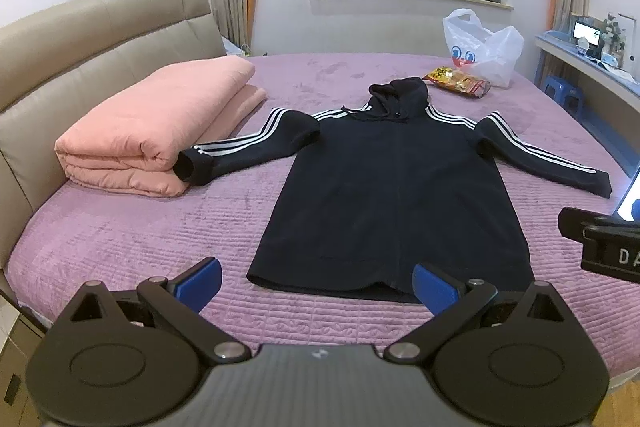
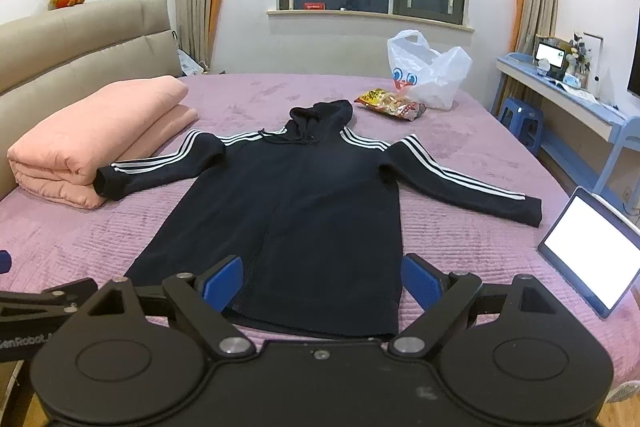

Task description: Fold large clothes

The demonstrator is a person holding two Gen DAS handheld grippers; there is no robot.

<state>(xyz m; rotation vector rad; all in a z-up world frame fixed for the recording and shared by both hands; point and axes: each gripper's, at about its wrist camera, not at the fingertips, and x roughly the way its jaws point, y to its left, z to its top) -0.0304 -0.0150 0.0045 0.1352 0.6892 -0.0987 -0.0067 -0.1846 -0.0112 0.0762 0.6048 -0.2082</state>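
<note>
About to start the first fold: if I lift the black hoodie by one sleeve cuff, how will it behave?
Likely floppy: the hoodie lies limp and flat on the bed, so a lifted sleeve should drape and drag the body. It looks like thick fleece, so probably heavy-ish. The plush cover may grip rather than let it slide. Both the left gripper and right gripper are open.

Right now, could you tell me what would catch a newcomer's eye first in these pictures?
A black hooded jacket with white sleeve stripes lies spread flat, sleeves out, mid-way across the purple quilted bed. A folded pink blanket sits against its left cuff, and a white plastic bag lies beyond the hood.
</note>
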